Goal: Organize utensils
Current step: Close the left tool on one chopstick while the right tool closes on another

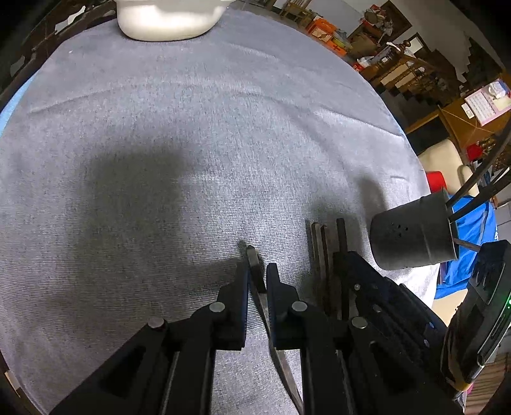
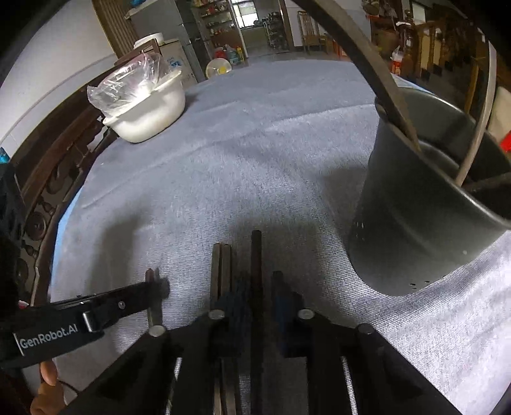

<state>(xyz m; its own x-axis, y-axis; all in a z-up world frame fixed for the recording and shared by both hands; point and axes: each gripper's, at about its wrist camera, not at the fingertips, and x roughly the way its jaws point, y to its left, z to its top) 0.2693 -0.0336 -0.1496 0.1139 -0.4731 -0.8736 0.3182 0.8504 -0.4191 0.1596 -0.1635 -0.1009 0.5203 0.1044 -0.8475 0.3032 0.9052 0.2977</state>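
A dark utensil holder (image 1: 415, 236) (image 2: 424, 204) stands on the grey cloth at the right with several utensils in it. My left gripper (image 1: 257, 277) straddles a dark-handled knife (image 1: 255, 271) that lies on the cloth; its jaws stand close on either side of the handle. My right gripper (image 2: 258, 297) is closed around a dark utensil handle (image 2: 256, 255) lying on the cloth, left of the holder. Two more flat handles (image 2: 221, 271) lie just left of it. The right gripper also shows in the left wrist view (image 1: 354, 271).
A white bowl (image 2: 150, 111) lined with a clear plastic bag sits at the far left of the table; it shows at the top of the left wrist view (image 1: 169, 19). The table edge runs along the left and right. Furniture and shelves stand beyond.
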